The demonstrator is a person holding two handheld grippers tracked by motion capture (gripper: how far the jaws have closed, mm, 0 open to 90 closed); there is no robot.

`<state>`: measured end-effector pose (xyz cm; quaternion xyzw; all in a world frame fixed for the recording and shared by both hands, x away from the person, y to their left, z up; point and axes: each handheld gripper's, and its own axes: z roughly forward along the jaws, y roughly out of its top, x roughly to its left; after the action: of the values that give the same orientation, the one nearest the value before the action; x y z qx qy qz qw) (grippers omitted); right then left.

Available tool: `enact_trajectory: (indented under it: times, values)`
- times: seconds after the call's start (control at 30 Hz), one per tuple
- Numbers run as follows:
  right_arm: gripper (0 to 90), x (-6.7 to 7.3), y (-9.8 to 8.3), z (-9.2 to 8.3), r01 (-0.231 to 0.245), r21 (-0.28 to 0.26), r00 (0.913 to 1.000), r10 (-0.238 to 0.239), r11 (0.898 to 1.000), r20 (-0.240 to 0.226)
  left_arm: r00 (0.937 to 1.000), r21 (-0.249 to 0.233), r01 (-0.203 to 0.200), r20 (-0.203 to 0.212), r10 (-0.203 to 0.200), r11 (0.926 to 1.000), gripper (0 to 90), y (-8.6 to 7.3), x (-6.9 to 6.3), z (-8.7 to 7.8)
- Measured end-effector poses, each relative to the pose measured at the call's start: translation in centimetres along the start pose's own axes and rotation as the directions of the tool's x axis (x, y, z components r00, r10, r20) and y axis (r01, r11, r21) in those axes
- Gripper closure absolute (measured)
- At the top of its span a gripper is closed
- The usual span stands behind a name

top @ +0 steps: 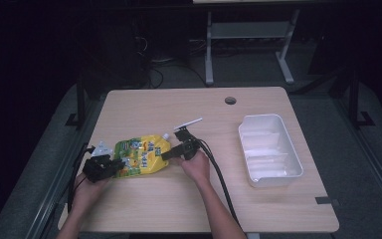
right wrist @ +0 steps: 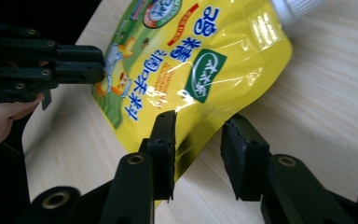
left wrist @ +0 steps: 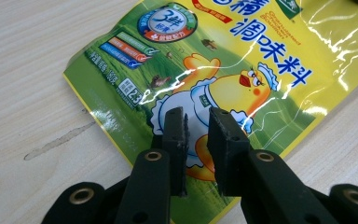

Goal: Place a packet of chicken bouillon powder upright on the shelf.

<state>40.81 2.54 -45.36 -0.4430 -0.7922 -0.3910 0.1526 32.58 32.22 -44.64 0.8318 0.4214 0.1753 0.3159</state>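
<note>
Your desk (top: pixel 258 199) is sitting lit amid dark surroundings; glare is streaking the glossy pouch (left wrist: pixel 242 70), and the near claw parts are blurring slightly.

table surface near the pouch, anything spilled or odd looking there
Yes: in the left gripper view a thin greyish streak marks the wooden table just beside the yellow-green pouch, like a dried smear or scuff. Whether it leaked from the pouch cannot be told. The pouch itself looks intact.

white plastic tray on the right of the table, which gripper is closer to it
Right. The right gripper sits at the yellow-green spouted pouch's right edge, mid-table, left of the white plastic tray; the left gripper is beyond the pouch, farther left.
</note>
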Motion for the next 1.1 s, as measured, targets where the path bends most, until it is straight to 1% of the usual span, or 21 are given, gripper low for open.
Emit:
enact_trajectory:
  times: [0.1,0.13,0.17,0.23,0.27,0.33,0.4,0.43,0.47,0.5,0.6,0.63,0.7,0.73,0.77,0.83,0.87,0.9,1.0,1.03,1.1]
  values:
    - [65.4,0.1,0.0,0.7,-0.01,0.007,0.9999,0.01,1.0,0.0,0.9999,0.001,-0.011,-0.007,0.011,0.9999,77.2,0.1,-0.2,0.1]
    - [66.9,0.1,0.0,1.3,-0.014,0.007,0.9999,0.013,1.0,0.008,0.9998,0.0,-0.017,-0.009,0.017,0.9999,77.2,0.1,-0.2,0.1]
    - [66.9,0.1,0.0,1.3,-0.014,0.007,0.9999,0.013,1.0,0.008,0.9998,0.0,-0.017,-0.009,0.017,0.9999,77.2,0.1,-0.2,0.1]
    - [74.7,0.0,-0.1,1.6,-0.013,0.0,0.9997,0.013,1.0,0.022,0.9997,-0.003,-0.022,-0.008,0.022,0.9998,77.2,0.0,-0.2,0.1]
    - [74.7,0.0,-0.1,1.6,-0.013,0.0,0.9997,0.013,1.0,0.022,0.9997,-0.005,-0.023,-0.008,0.023,0.9997,77.2,0.0,-0.2,0.1]
    - [83.5,-0.1,-0.2,1.4,-0.006,-0.02,0.9999,0.006,1.0,0.015,0.9999,-0.009,-0.016,0.0,0.016,0.9998,75.6,0.0,-0.1,0.1]
    - [85.1,0.0,-0.2,1.3,-0.001,-0.032,0.9999,0.001,0.999,0.011,0.9997,-0.009,0.004,0.023,-0.004,1.0,73.9,0.0,0.1,0.0]
    - [87.8,0.2,-0.2,1.1,0.018,-0.045,0.9998,-0.017,0.999,0.007,0.9984,-0.012,0.03,0.049,-0.029,0.9995,69.1,0.0,0.2,0.0]
    - [89.2,0.3,-0.2,1.0,0.028,-0.046,0.9996,-0.027,0.999,0.008,0.9984,-0.012,0.03,0.049,-0.029,0.9995,68.5,0.0,0.2,0.0]
    - [89.2,0.3,-0.2,1.0,0.028,-0.046,0.9996,-0.027,0.999,0.008,0.9974,-0.012,0.038,0.061,-0.037,0.9992,68.5,0.0,0.3,-0.1]
    - [89.4,0.5,-0.2,0.4,0.065,-0.051,0.9979,-0.065,0.997,0.011,0.9968,-0.01,0.044,0.067,-0.044,0.999,63.3,0.1,0.3,-0.2]
    - [89.4,0.5,-0.2,0.4,0.065,-0.051,0.9979,-0.065,0.997,0.011,0.9967,-0.013,0.046,0.067,-0.045,0.9989,63.3,0.1,0.3,-0.3]
    - [89.4,0.6,-0.2,-0.2,0.087,-0.055,0.9962,-0.087,0.995,0.01,0.9968,-0.019,0.043,0.068,-0.042,0.9989,61.9,0.2,0.3,-0.5]
    - [89.4,0.6,-0.2,-0.9,0.116,-0.055,0.9932,-0.115,0.992,0.014,0.9964,-0.032,0.044,0.074,-0.042,0.9985,60.6,0.4,0.2,-0.8]
    - [89.4,0.6,-0.2,-0.9,0.116,-0.055,0.9932,-0.115,0.992,0.014,0.9964,-0.032,0.044,0.074,-0.042,0.9985,60.0,0.4,0.2,-0.8]
    - [89.4,0.7,-0.3,-1.7,0.147,-0.058,0.9892,-0.146,0.987,0.015,0.9952,-0.047,0.052,0.085,-0.047,0.9976,59.3,0.5,0.2,-1.1]
    - [89.4,0.9,-0.3,-2.6,0.177,-0.065,0.9842,-0.176,0.982,0.012,0.9948,-0.059,0.052,0.09,-0.047,0.9969,57.6,0.6,0.2,-1.3]
    - [89.5,0.9,-0.3,-3.0,0.187,-0.068,0.9823,-0.187,0.98,0.011,0.9944,-0.07,0.054,0.094,-0.047,0.9961,57.0,0.6,0.1,-1.4]
    - [89.5,1.1,-0.3,-3.8,0.201,-0.07,0.9795,-0.201,0.977,0.009,0.9946,-0.092,0.036,0.1,-0.027,0.9951,55.7,0.9,-0.4,-1.9]
    - [89.5,1.2,-0.3,-4.5,0.217,-0.072,0.976,-0.218,0.973,0.001,0.9944,-0.094,0.034,0.103,-0.024,0.995,54.4,1.0,-0.5,-1.9]
    - [89.6,1.3,-0.4,-4.8,0.222,-0.072,0.9749,-0.223,0.972,-0.001,0.9936,-0.095,0.023,0.112,-0.012,0.9952,54.4,1.2,-0.7,-2.0]
